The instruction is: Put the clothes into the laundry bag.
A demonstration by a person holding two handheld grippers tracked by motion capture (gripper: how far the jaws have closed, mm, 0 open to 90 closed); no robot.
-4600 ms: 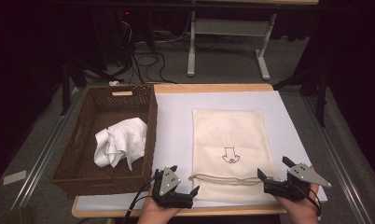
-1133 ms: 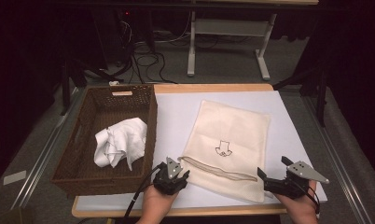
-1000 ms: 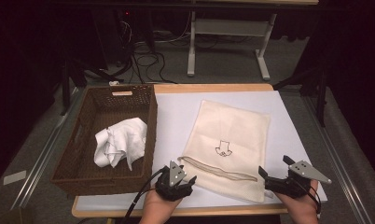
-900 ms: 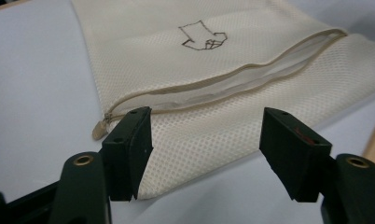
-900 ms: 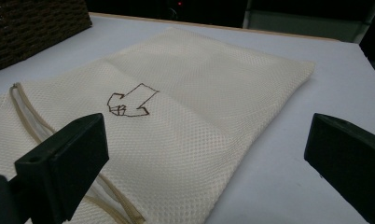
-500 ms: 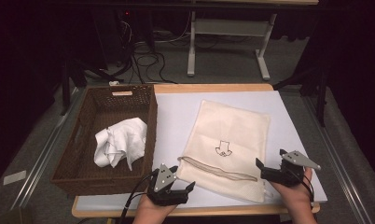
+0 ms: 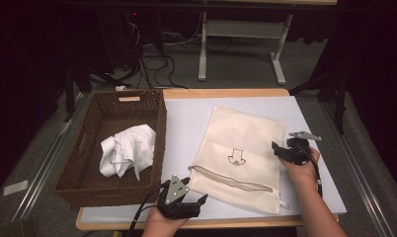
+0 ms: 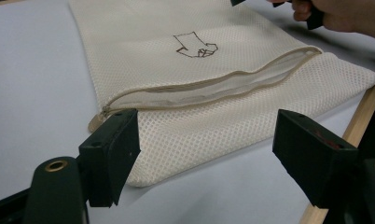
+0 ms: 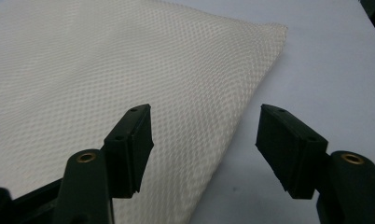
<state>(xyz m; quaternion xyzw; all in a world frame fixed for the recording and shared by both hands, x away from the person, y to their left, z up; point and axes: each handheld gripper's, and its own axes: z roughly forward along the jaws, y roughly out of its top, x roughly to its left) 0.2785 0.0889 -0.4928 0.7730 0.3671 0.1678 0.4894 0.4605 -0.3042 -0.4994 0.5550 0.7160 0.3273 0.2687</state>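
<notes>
Basket (image 7: 83, 148) sits at the table's left edge, a crumpled white cloth (image 7: 127, 150) inside it. Mesh bag (image 7: 243, 148) lies flat on the white mat (image 7: 186, 123) just right of the basket, zipper (image 8: 213, 86) partly open; we can't see anything inside it. Our left gripper (image 7: 182, 207) hovers at the bag's near corner, jaws wide, nothing between them. Our right gripper (image 7: 280, 150) is at the bag's right edge, jaws just been closing, apart over the mesh, not pinching it.
</notes>
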